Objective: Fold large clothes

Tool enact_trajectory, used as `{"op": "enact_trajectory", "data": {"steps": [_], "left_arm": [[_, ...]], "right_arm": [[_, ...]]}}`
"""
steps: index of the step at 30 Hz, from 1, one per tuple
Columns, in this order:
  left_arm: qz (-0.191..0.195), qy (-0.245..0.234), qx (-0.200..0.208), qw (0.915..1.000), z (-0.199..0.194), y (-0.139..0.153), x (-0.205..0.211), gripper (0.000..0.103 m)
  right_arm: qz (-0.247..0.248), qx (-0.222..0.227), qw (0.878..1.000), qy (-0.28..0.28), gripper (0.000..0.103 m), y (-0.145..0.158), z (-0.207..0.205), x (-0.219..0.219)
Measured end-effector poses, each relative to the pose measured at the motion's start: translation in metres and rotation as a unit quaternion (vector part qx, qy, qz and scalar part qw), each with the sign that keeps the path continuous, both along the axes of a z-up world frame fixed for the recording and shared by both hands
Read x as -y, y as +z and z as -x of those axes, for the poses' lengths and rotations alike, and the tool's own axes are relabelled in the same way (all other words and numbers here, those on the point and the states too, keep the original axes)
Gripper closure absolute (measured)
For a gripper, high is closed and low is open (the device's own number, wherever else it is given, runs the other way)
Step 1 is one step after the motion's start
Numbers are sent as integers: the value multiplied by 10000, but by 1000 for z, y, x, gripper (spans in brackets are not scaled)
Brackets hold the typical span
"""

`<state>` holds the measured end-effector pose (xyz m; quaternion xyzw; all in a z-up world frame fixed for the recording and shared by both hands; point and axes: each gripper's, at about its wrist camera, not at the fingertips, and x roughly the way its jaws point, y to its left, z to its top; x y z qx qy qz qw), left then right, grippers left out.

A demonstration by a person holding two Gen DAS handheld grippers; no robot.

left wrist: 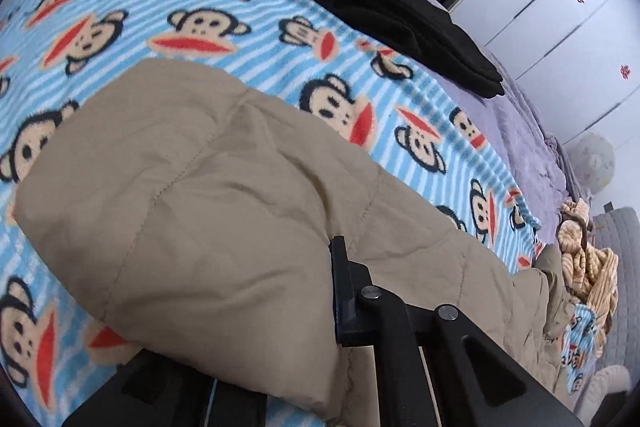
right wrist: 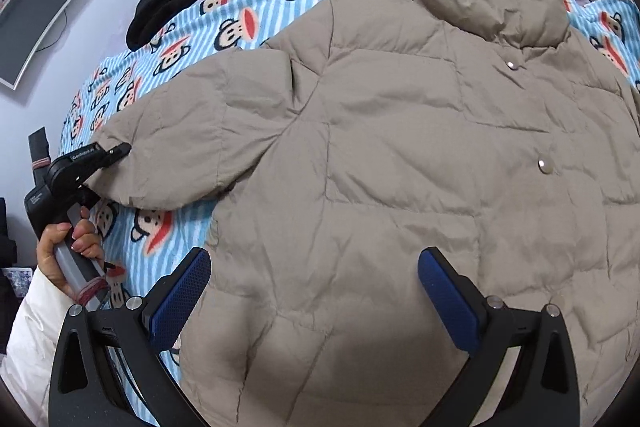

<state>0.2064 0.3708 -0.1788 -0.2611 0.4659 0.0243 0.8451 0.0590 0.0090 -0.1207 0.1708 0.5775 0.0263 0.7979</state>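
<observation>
Our left gripper [right wrist: 120, 149] pinches the jacket [right wrist: 400, 167] sleeve cuff at frame left; sleeve runs rightward toward the body, where our right gripper [right wrist: 316, 291] hangs spread.

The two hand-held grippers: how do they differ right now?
The left hand-held gripper is shut on the cuff of the tan jacket's sleeve; the right hand-held gripper is open and grips nothing. The left sits at the sleeve end, over the monkey-print blanket; the right hangs over the jacket's lower body. Both are black and point downward.
</observation>
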Motion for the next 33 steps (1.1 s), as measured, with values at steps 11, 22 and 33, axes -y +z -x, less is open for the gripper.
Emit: {"op": "enact_trajectory", "data": {"steps": [11,22,33], "left_arm": [[-1120,-1024,1084,9825,26,94,51,93],[-1291,-2706,1744,9379,33,153,247,93],[-1839,-4238,496,8855,71,41,449,92]], "right_arm": [[-1160,246,9928,-197,83,-36,-66,-15],[-1687,-261,9849,273,83,-62,-71,-16],[-481,-146,9916,-1195,83,-30,42,175]]}}
